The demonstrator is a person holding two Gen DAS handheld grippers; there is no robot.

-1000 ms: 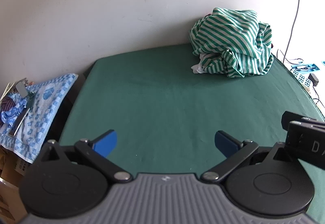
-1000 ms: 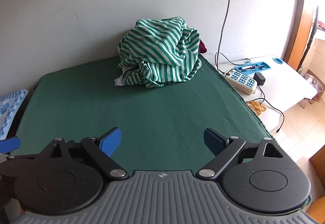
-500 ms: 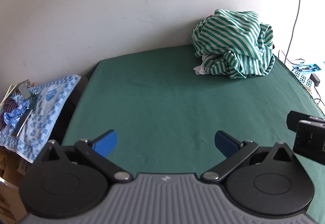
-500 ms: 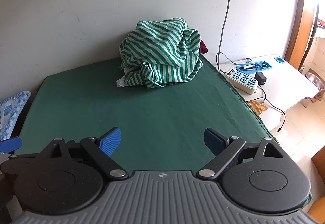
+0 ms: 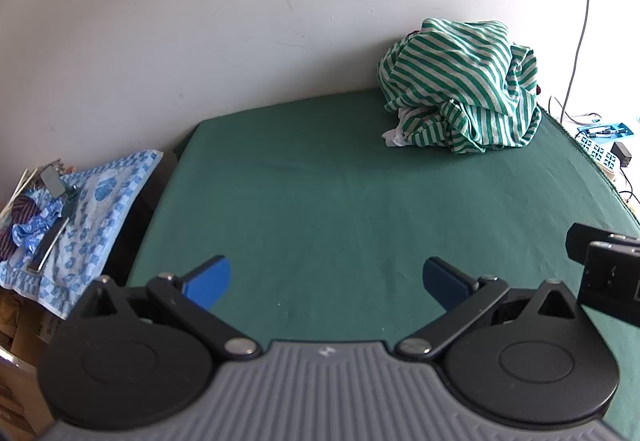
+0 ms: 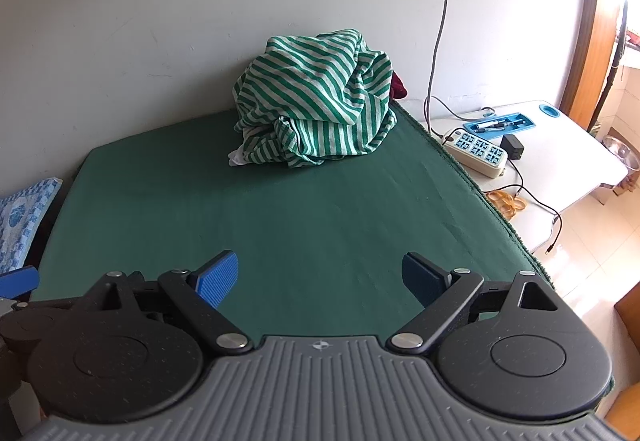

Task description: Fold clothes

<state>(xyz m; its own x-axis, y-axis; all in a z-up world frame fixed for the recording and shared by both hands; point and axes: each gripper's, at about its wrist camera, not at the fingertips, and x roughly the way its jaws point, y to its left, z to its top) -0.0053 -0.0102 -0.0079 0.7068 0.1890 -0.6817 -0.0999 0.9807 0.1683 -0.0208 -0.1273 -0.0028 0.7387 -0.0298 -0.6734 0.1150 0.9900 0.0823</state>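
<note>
A crumpled green-and-white striped garment (image 5: 460, 89) (image 6: 316, 101) lies in a heap at the far right of the green table (image 5: 340, 201) (image 6: 300, 209), against the wall. A bit of white cloth shows under its left edge. My left gripper (image 5: 326, 279) is open and empty over the table's near side, far from the heap. My right gripper (image 6: 320, 277) is also open and empty, low over the near edge. The right gripper's black body (image 5: 608, 277) shows at the right edge of the left wrist view.
A blue patterned cloth (image 5: 92, 209) with small items lies left of the table. To the right stands a white side table (image 6: 560, 157) with a power strip (image 6: 476, 153), a blue tray (image 6: 500, 125) and cables. A cord (image 6: 440, 13) hangs down the wall.
Both views have drifted slightly, so the striped heap sits a little further right in each frame. Both grippers stay open and empty.
</note>
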